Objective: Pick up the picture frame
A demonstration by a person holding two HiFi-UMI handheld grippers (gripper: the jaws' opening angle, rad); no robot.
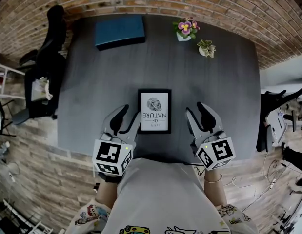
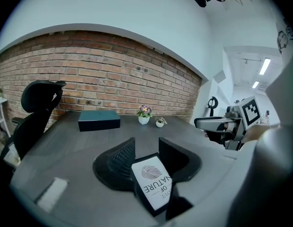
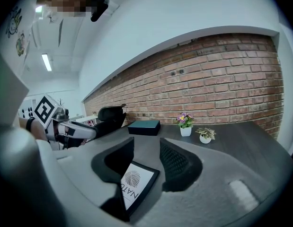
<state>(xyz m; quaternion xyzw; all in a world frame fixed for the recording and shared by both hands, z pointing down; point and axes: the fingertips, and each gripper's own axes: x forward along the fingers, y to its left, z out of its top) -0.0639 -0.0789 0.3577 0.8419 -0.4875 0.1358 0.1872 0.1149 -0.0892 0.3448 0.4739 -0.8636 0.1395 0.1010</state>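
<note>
The left hand-held gripper (image 1: 125, 119) and right hand-held gripper (image 1: 198, 115) are held open and empty at 7 and 4 o'clock of the frame (image 1: 154, 111), laid flat on the worktop (image 1: 92, 82). Nothing is gripped yet; grasp and lift are judged left.

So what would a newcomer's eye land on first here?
The black picture frame with its NATURE print, lying flat near the desk's front edge. The left gripper and right gripper flank it, jaws open. Far side: a dark blue box, a flowering plant and a small green plant.
</note>
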